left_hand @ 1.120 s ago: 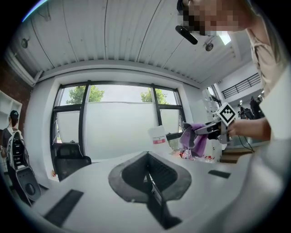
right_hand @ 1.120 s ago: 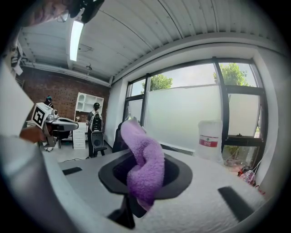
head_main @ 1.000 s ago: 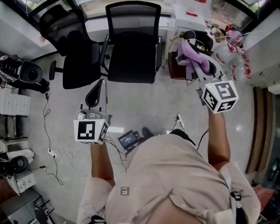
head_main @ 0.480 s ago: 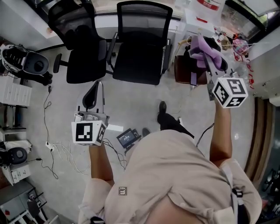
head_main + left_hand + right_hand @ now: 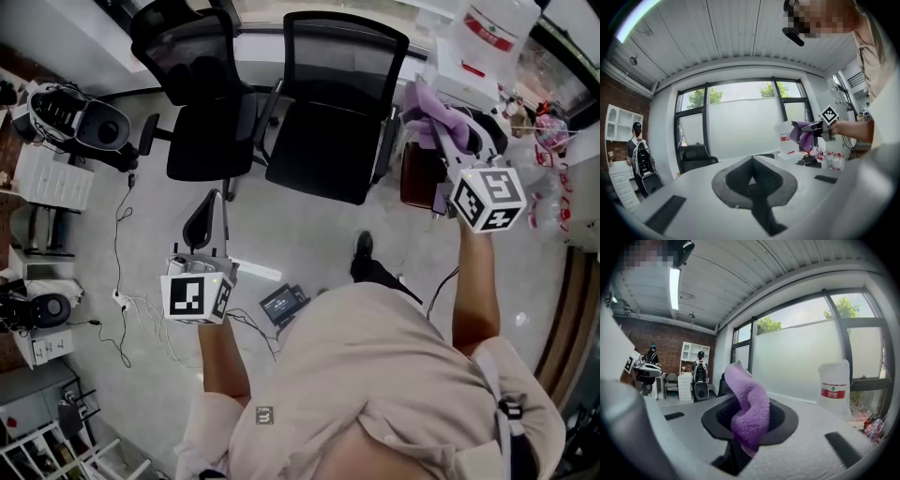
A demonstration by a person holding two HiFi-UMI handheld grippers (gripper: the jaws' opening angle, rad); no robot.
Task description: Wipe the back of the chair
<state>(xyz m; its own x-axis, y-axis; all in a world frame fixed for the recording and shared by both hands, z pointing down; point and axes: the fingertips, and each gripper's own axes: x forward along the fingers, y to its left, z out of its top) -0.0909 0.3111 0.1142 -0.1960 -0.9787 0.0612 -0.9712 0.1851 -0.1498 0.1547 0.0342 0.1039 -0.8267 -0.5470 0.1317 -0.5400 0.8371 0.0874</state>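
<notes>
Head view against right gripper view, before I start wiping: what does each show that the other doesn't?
Head view only: the two black chairs' seats from above, and the floor with its cables. Right gripper view only: the brick wall, the ceiling light, and the jaws shut on the purple cloth. Both: the right gripper carrying that cloth, and the white jug.

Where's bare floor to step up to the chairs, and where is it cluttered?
Bare floor lies between the person and the right-hand chair. Crowded: cables at left; brown bin at right, by the right gripper holding a purple cloth.
</notes>
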